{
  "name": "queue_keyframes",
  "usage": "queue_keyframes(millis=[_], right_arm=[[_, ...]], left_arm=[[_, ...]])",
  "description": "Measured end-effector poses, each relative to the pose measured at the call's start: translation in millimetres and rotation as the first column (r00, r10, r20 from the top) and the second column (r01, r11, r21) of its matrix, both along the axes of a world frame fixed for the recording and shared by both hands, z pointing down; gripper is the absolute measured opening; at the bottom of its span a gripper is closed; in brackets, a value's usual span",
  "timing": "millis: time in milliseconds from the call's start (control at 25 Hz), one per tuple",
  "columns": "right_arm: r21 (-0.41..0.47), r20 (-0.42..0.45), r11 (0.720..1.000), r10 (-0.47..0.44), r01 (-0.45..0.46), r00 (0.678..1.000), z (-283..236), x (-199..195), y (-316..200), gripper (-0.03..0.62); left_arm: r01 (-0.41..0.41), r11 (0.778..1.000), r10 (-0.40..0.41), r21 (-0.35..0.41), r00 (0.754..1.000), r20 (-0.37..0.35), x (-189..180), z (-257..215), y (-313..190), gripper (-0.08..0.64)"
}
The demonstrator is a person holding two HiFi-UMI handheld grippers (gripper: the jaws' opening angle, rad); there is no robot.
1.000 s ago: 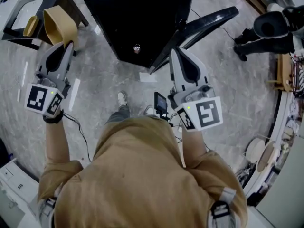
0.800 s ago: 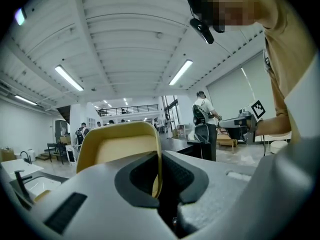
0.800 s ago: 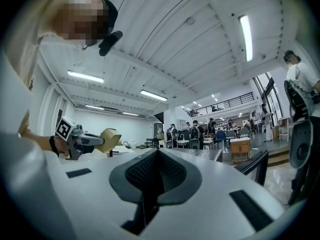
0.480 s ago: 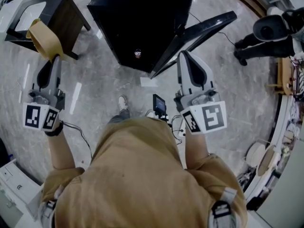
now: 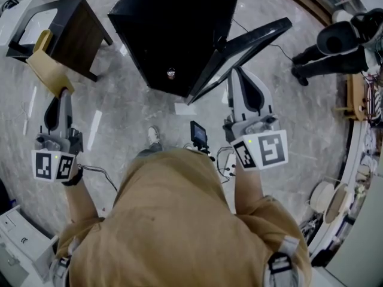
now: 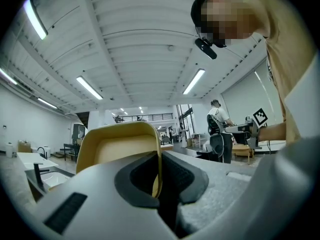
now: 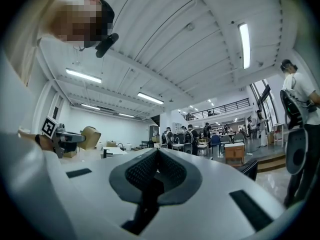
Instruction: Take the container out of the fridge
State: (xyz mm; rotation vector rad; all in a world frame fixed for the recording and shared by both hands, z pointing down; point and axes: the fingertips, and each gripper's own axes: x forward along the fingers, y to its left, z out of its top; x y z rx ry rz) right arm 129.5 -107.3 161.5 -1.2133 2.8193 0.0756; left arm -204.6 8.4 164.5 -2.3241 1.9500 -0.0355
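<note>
As left hand-held gripper [image 5: 60,92] clamps it, container [image 5: 50,73] hangs.

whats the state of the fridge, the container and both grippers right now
black box-shaped fridge: door open.
tan plastic container: out of the fridge, held up by one wall.
left gripper: shut on the container's wall.
right gripper: shut, empty.
</note>
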Motion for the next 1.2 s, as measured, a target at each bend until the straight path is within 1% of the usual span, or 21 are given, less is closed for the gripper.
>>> queue_keyframes(millis=[160, 280, 520, 760, 920, 1200], right_arm=[[-0.001, 0.0, 1.0, 0.012, -0.012, 1.0, -1.7, 9.4, -1.4, 0.0], [-0.002, -0.001, 1.0, 0.03, -0.03, 1.0, -3.7, 19.3, -2.8, 0.0], [-0.002, 0.0, 0.998, 0.058, -0.058, 0.998, -7.6, 31.8, -3.4, 0.0], [0.005, 0.002, 0.997, 0.078, -0.078, 0.997, -13.7, 40.5, -3.9, 0.0], [0.017, 0.005, 0.997, 0.069, -0.069, 0.998, -15.7, 42.5, -4.7, 0.0], [0.044, -0.023, 0.996, 0.077, -0.075, 0.997, -20.6, 42.4, -3.5, 0.0]], left_arm=[[0.017, 1.0, -0.017, 0.021, 1.0, -0.012, -0.7, -6.9, 9.5, 0.012], [0.051, 0.998, -0.049, 0.046, 0.998, -0.03, -6.0, -13.0, 17.3, 0.012], [0.108, 0.992, -0.104, 0.069, 0.992, -0.07, -17.2, -18.1, 34.5, 0.012], [0.166, 0.98, -0.151, 0.11, 0.979, -0.139, -28.6, -30.1, 52.4, 0.012], [0.175, 0.977, -0.158, 0.123, 0.978, -0.134, -29.6, -35.2, 54.7, 0.012], [0.176, 0.977, -0.159, 0.122, 0.978, -0.137, -32.9, -34.2, 53.5, 0.012]])
